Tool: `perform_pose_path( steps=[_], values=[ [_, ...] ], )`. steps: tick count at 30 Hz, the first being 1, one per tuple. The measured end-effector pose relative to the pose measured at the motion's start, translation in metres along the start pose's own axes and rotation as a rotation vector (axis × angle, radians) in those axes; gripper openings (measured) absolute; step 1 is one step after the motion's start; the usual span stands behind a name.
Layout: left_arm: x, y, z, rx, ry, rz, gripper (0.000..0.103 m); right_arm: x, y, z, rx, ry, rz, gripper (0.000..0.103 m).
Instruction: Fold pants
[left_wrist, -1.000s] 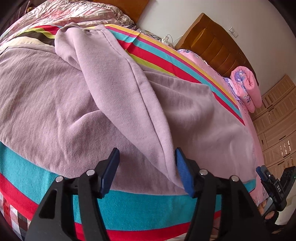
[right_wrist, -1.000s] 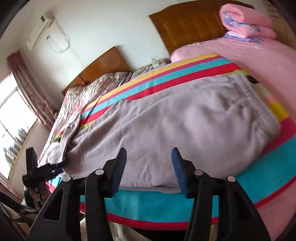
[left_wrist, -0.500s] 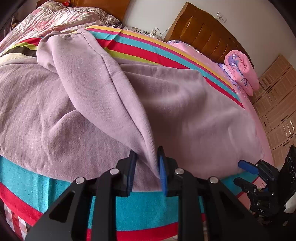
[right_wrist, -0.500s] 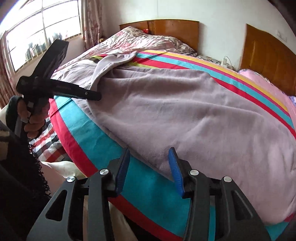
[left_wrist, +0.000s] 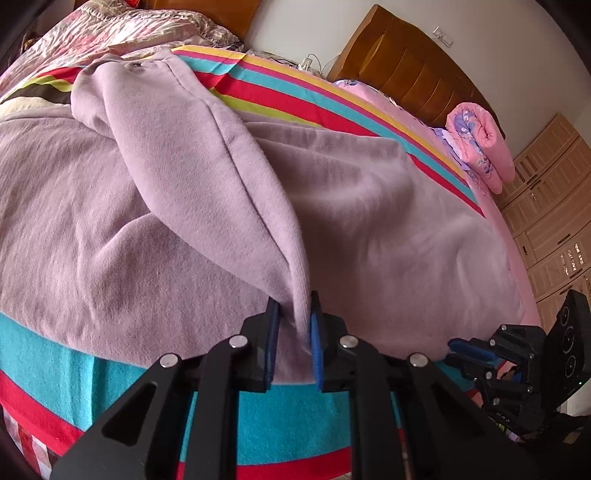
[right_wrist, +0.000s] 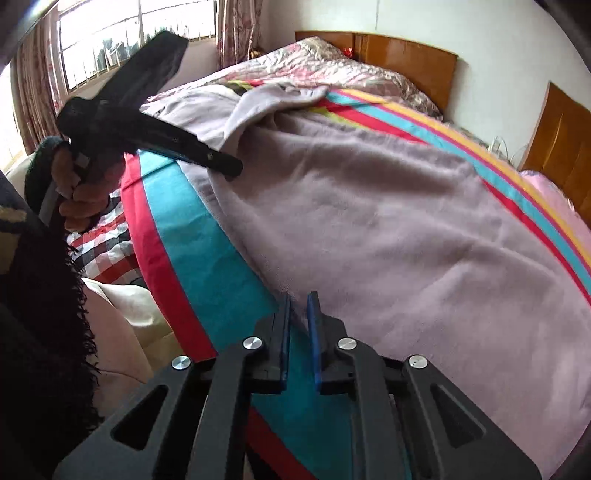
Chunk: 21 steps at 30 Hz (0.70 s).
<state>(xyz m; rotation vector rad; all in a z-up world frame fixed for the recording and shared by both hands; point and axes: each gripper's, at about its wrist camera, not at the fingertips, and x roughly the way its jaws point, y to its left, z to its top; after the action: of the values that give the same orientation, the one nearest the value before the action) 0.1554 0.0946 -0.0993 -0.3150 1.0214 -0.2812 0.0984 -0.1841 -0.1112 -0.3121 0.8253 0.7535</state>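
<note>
The left gripper (left_wrist: 293, 325) has its blue-padded jaws pinched on a raised fold of the pants (left_wrist: 207, 177), near the garment's near edge. From that pinch the lilac fleece rises as a ridge, with a stitched seam along it, and runs away to the far left, where a leg end lies flopped over the rest of the cloth. The remainder of the pants lies spread flat to either side of the ridge, covering most of the near half of the bed.

The right gripper (right_wrist: 298, 325) has its jaws nearly closed, with only a narrow gap between the blue pads. The tips sit at the near edge of the pants (right_wrist: 388, 229), but whether any cloth is caught between them cannot be told from this view. In the right wrist view, the left gripper (right_wrist: 232, 170) shows at the far left, held in the person's left hand (right_wrist: 79, 199), its tip at the pants' edge.

The pants rest on a striped blanket (left_wrist: 280, 417) with teal, red, yellow and green bands, which shows along the near edge and beyond the far edge. Further off, to the right, lies a rolled pink quilt (left_wrist: 480, 144), with a wooden headboard (left_wrist: 406, 62) behind it. Beige cabinets (left_wrist: 550, 206) stand at the far right.
</note>
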Motion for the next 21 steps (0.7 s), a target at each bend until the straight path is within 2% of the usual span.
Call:
perform_pose_path(
  steps=[2,3,4,7,8,10,13,14,16,18,21],
  values=[
    [-0.001,0.001,0.001,-0.003,0.009,-0.016,0.020,-0.002,-0.008,0.001,0.065,0.000,0.061,0.028],
    [-0.003,0.002,0.001,-0.010,0.011,-0.026,0.025,-0.005,-0.012,0.003,0.097,0.005,0.090,0.039],
    [-0.005,0.003,0.001,-0.014,0.011,-0.020,0.030,-0.009,-0.017,0.006,0.119,0.003,0.111,0.045],
    [-0.019,0.006,0.006,-0.026,-0.033,0.015,0.048,-0.029,-0.035,0.019,0.152,-0.056,0.120,0.046],
    [-0.024,0.006,0.010,-0.029,-0.052,0.013,0.051,-0.036,-0.046,0.026,0.177,-0.079,0.096,0.048],
    [-0.032,0.006,0.019,-0.031,-0.095,0.023,0.064,-0.038,-0.074,0.039,0.242,-0.100,0.012,0.060],
    [-0.039,0.007,0.039,-0.042,-0.134,0.035,0.069,-0.017,-0.110,0.057,0.303,-0.044,-0.113,0.060],
    [-0.041,0.006,0.046,-0.046,-0.141,0.032,0.069,-0.009,-0.117,0.064,0.309,-0.039,-0.112,0.060],
    [-0.046,0.004,0.059,-0.044,-0.166,0.037,0.071,0.005,-0.123,0.086,0.261,-0.058,-0.046,0.060],
    [-0.047,0.004,0.067,-0.046,-0.169,0.063,0.074,0.022,-0.123,0.114,0.134,-0.072,-0.008,0.059],
    [-0.042,0.006,0.061,-0.097,-0.103,0.043,0.074,0.056,-0.128,0.155,-0.033,-0.059,0.043,0.055]
  ],
)
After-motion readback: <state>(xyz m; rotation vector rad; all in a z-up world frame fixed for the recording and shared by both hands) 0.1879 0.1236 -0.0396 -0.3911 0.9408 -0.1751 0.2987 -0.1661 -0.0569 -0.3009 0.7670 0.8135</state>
